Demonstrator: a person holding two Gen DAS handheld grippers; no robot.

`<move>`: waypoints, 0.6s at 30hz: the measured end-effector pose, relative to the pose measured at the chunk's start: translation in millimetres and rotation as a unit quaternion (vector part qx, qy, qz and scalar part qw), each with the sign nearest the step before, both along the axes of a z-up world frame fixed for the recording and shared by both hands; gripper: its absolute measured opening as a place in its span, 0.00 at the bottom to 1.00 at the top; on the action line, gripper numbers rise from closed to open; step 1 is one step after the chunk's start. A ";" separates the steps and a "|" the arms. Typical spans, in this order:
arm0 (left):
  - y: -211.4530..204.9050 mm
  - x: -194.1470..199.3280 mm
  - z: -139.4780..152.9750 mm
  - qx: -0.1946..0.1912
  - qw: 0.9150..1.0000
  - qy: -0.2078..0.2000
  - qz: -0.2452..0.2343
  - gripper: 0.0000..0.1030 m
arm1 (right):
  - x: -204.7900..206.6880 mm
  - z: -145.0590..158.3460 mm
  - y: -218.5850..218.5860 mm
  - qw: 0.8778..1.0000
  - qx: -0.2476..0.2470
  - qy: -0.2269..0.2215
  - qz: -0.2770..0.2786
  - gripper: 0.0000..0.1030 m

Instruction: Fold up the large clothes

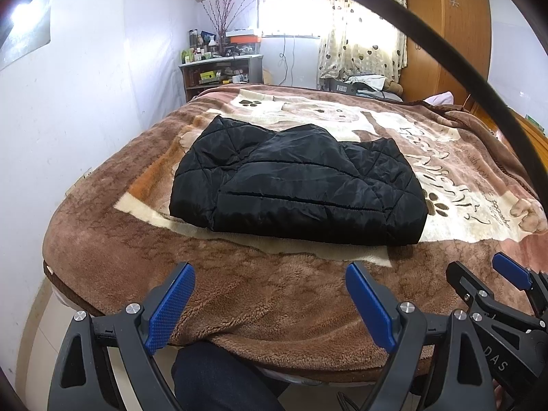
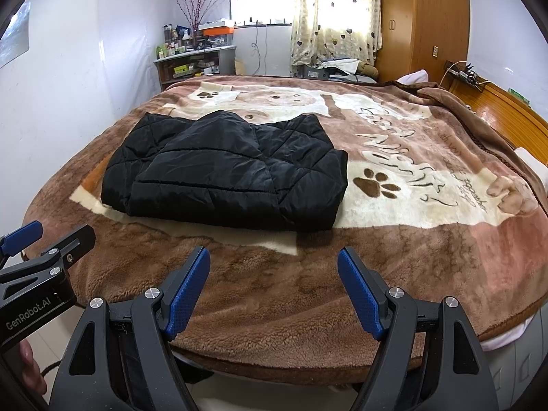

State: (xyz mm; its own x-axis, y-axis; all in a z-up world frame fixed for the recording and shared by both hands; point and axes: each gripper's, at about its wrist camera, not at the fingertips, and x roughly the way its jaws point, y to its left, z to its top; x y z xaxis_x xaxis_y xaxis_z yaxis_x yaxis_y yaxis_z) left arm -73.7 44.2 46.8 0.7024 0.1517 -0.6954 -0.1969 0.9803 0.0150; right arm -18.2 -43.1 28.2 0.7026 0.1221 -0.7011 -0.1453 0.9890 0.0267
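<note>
A black quilted jacket (image 1: 294, 181) lies folded into a compact rectangle on the bed's brown blanket (image 1: 239, 294); it also shows in the right wrist view (image 2: 226, 174). My left gripper (image 1: 270, 284) is open and empty, held back at the bed's near edge, well short of the jacket. My right gripper (image 2: 274, 274) is open and empty, also at the near edge. Each gripper shows at the side of the other's view: the right one (image 1: 493, 277), the left one (image 2: 51, 236).
The blanket (image 2: 411, 239) has a dog and paw-print pattern. A cluttered shelf (image 1: 219, 72) stands past the bed's far left. A wooden wardrobe (image 2: 421, 24) and curtained window are at the back right. A wooden headboard (image 2: 507, 106) is on the right. My leg (image 1: 219, 376) is below.
</note>
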 end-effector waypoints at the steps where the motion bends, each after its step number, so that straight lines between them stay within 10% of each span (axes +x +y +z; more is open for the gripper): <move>1: 0.7 0.3 -0.4 0.000 1.000 0.001 0.000 0.87 | -0.2 0.1 0.2 1.000 0.000 0.000 0.000 0.75; 18: 0.8 0.6 -1.4 0.003 1.000 0.001 0.002 0.87 | -1.0 -0.4 -0.7 1.000 0.000 0.001 0.001 0.75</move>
